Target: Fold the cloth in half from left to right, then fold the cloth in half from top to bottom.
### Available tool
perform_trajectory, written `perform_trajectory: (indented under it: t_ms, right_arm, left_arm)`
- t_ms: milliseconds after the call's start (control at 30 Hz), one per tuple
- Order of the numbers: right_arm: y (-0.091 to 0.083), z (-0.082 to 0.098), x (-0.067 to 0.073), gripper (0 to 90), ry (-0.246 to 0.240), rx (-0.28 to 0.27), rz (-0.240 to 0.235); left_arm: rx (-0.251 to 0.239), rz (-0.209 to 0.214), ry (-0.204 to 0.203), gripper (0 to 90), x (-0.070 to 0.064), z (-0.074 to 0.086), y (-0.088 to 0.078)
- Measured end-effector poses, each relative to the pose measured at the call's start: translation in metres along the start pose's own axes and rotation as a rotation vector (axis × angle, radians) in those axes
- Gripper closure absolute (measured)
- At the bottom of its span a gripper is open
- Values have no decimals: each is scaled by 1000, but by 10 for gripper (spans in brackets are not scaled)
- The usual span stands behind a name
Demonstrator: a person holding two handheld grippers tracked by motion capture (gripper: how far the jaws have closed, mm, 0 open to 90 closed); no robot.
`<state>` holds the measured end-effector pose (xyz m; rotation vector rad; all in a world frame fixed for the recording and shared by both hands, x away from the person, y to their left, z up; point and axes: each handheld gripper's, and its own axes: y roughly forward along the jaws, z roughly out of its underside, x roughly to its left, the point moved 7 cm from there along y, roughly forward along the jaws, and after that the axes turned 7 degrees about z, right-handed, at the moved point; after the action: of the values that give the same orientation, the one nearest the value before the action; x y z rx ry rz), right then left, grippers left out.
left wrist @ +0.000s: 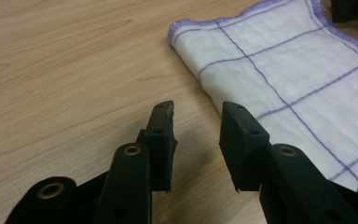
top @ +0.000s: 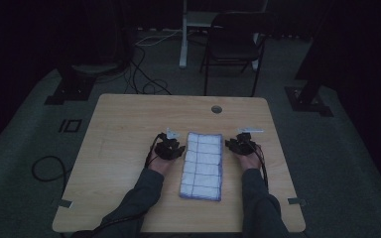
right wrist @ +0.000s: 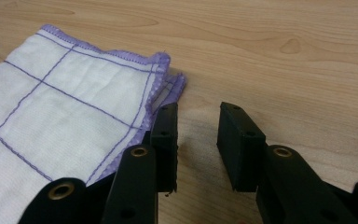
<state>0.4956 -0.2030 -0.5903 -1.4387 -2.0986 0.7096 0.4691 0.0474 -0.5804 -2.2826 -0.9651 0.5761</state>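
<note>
**Folded cloth between my two grippers**

My sleeves (top: 258, 208) enter at the near edge of the wooden table (top: 124, 129). My left gripper (left wrist: 196, 133) and right gripper (right wrist: 196, 140) rest on the wood, jaws spread, pinching nothing. Between them lies the folded white cloth (top: 202, 165) with purple grid lines, just beside each gripper. Beyond the table stands a dark chair (top: 233, 44).

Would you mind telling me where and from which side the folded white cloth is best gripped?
Probably at its far corners. The cloth lies flat as a long folded strip between both claws. The right claw, open beside the layered purple-stitched corner, could slide in from the right edge; the left claw, also open, from the left at its near corner. Flat layers need a low, sideways pinch.
</note>
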Motion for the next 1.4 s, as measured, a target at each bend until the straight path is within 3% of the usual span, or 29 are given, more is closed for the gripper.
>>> perform_trajectory:
  t_ms: [267,567,1067,1400]
  right_arm:
    - [-1,1,0,688,2,-8,-8]
    - [-1,2,0,688,6,-14,-10]
    - [-1,2,0,685,9,-12,-9]
    - [-2,2,3,681,-5,-8,1]
  left_arm:
    - [-4,3,-26,643,5,-5,6]
    - [-34,33,-88,634,9,-18,9]
    - [-37,25,-83,584,9,-37,24]
    - [-6,12,-115,563,13,-43,42]
